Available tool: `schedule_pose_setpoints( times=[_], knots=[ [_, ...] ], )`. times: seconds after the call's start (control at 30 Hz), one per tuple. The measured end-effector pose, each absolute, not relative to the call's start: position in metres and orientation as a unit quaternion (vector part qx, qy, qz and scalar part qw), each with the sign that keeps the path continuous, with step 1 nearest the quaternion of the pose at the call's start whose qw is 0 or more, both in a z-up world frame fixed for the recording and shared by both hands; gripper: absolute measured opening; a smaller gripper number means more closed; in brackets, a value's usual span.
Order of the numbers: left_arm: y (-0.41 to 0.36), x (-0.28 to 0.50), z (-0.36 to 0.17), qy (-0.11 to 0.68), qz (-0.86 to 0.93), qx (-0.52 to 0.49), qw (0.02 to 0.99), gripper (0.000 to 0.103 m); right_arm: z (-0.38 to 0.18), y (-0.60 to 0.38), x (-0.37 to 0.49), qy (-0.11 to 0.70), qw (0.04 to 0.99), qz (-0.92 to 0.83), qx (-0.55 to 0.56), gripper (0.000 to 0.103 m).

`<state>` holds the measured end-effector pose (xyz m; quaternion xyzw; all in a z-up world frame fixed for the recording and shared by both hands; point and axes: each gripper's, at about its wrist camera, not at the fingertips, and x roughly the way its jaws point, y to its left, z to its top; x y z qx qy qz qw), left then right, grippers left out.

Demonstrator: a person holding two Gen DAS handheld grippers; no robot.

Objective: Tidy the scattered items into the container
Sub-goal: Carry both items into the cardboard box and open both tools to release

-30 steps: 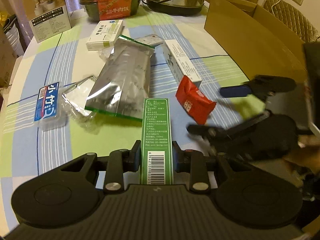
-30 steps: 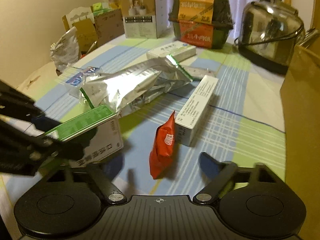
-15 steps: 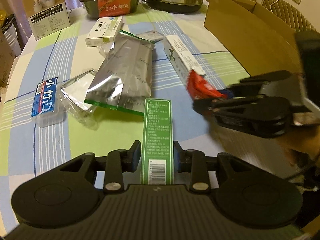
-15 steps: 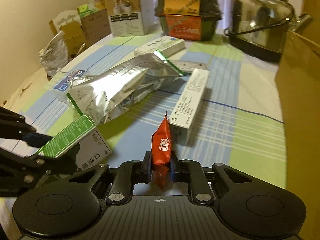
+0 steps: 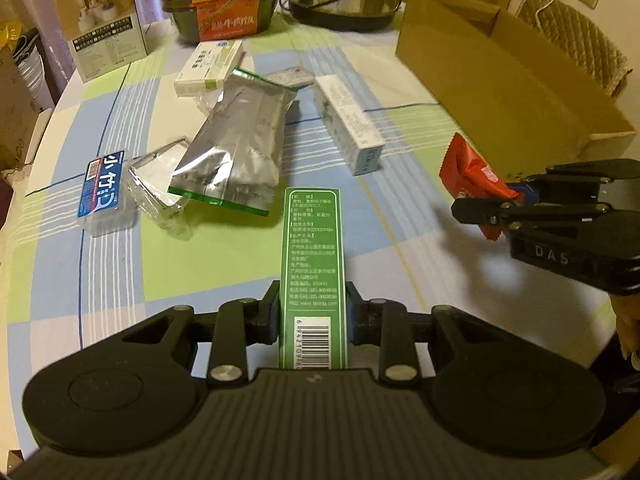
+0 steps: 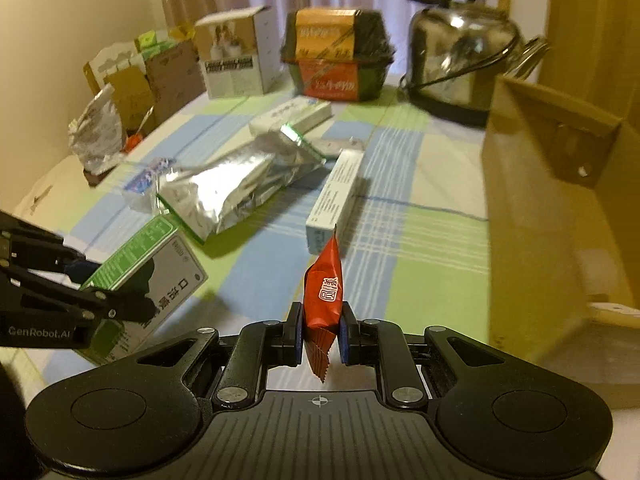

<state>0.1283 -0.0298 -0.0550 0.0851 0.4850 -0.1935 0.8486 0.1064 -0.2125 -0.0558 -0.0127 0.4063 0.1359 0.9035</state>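
My left gripper is clamped on a long green carton: rigid card, flat rectangular face, printed text and a barcode at the near end. It projects forward between the blue-padded fingers, clear of the table. From the right wrist view the same carton shows a white side panel with dark characters.

My right gripper is closed on a red sachet: glossy foil, crimped serrated lower edge, standing on edge between the pads, raised off the cloth. In the left view the sachet hangs near the open cardboard box, matte brown, corrugated, flaps up.

Table surface: tablecloth, woven-looking plaid in blue, green and white.

Still lying on it:
- silver foil pouch, crinkled, green sealed edge, roughly central
- long white carton, just right of the pouch
- small white-green carton, beyond the pouch
- clear plastic case with blue label, far left
- crumpled clear wrapper, between case and pouch

At the far edge: polished steel kettle, rounded.
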Motion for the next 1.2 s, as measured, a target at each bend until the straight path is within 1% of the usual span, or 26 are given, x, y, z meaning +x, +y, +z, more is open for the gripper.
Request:
schedule_pose_setpoints(
  times=[0.33, 0.73, 0.97, 1.2],
  knots=[
    [-0.061, 0.095, -0.008, 0.450, -0.218, 0.092, 0.861, 0.025, 0.008, -0.246, 0.075, 0.372, 0.923, 0.094, -0.008, 0.020],
    [-0.113, 0.094, 0.034, 0.414, -0.266, 0.100, 0.865, 0.025, 0.052, -0.304, 0.057, 0.337, 0.941, 0.042, -0.003, 0.020],
    [-0.163, 0.105, 0.051, 0.396, -0.303, 0.107, 0.860, 0.025, 0.054, -0.354, 0.060, 0.332, 0.943, -0.005, -0.003, 0.020],
    [-0.224, 0.119, 0.057, 0.385, -0.337, 0.111, 0.852, 0.025, 0.041, -0.389, 0.071, 0.342, 0.939, -0.026, -0.002, 0.020]
  ],
)
